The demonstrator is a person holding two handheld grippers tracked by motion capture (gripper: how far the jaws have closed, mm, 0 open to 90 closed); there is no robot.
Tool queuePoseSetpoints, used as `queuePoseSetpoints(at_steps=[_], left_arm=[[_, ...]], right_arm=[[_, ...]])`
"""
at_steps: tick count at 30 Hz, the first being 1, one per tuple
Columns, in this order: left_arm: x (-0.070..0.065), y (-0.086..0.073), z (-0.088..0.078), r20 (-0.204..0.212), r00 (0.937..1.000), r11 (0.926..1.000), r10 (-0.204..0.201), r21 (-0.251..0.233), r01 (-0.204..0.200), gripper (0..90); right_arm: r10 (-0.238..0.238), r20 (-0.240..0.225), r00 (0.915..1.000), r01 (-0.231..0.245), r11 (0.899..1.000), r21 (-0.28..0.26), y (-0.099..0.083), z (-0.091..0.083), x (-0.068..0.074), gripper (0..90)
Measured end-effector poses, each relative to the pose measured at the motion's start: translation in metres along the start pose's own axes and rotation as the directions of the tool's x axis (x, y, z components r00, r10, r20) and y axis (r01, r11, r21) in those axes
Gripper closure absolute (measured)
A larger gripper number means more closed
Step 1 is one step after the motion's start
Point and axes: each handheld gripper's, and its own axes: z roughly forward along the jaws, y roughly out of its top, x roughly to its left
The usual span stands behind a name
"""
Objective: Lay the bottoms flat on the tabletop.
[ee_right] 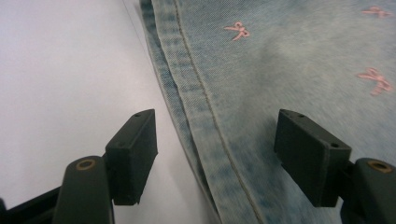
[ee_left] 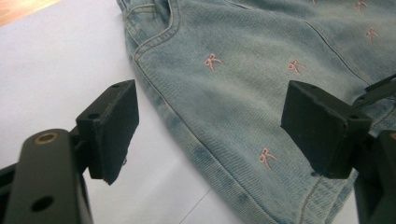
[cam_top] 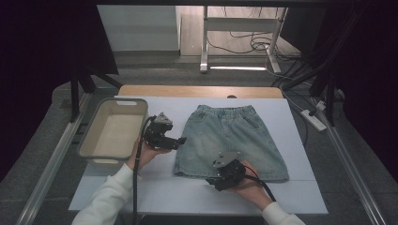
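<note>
Left tool [cam_top: 180, 140] is sitting released, jaws standing wide, gripping nothing; it is hovering just off the left side seam of the denim skirt [cam_top: 232, 140], over bare white sheet. In the left gripper view the skirt's side seam [ee_left: 187, 135] is running between the two black pads, neither pad pressing on it.

Right tool [cam_top: 211, 180] is also released, jaws wide, nothing clamped. It is sitting low at the skirt's hem [cam_top: 225, 177], near the front edge of the worktop [cam_top: 164, 192]. In the right gripper view the hem [ee_right: 201, 121] is lying between the pads, cloth under the right pad, white sheet under the left; touching or not, cannot tell.

Skirt is lying flat at the middle of the worktop, waistband toward the far edge, small pink bows [ee_left: 212, 60] scattered over it.

Grey bin [cam_top: 114, 132] is standing at the left edge of the worktop. Beyond the far edge: dark floor, a white table frame [cam_top: 239, 42], loose cables [cam_top: 256, 44], a power strip [cam_top: 313, 119] at right.
</note>
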Motion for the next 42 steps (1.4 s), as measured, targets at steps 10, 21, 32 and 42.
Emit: queuePoseSetpoints(at_steps=[10,21,32,42], left_arm=[[0.003,0.000,0.000,-0.004,0.9999,1.0000,-0.010,-0.001,0.010,19.9],[0.003,-0.001,0.000,-0.007,0.9998,0.9999,-0.017,-0.001,0.017,19.6],[0.004,-0.001,-0.001,-0.007,0.9998,0.9998,-0.018,-0.003,0.018,19.5],[0.006,-0.002,-0.002,-0.009,0.9996,0.9996,-0.027,-0.011,0.027,19.3]], right_arm=[[-0.019,-0.001,0.9998,0.019,0.997,0.075,0.004,0.013,-0.003,27.3],[-0.085,0.021,0.9962,0.082,0.990,0.118,0.011,0.013,-0.008,51.1],[-0.121,0.094,0.9883,0.107,0.985,0.138,0.013,0.016,-0.011,79.7],[-0.027,0.029,0.9992,0.025,0.997,0.072,0.011,0.011,-0.011,83.3]])
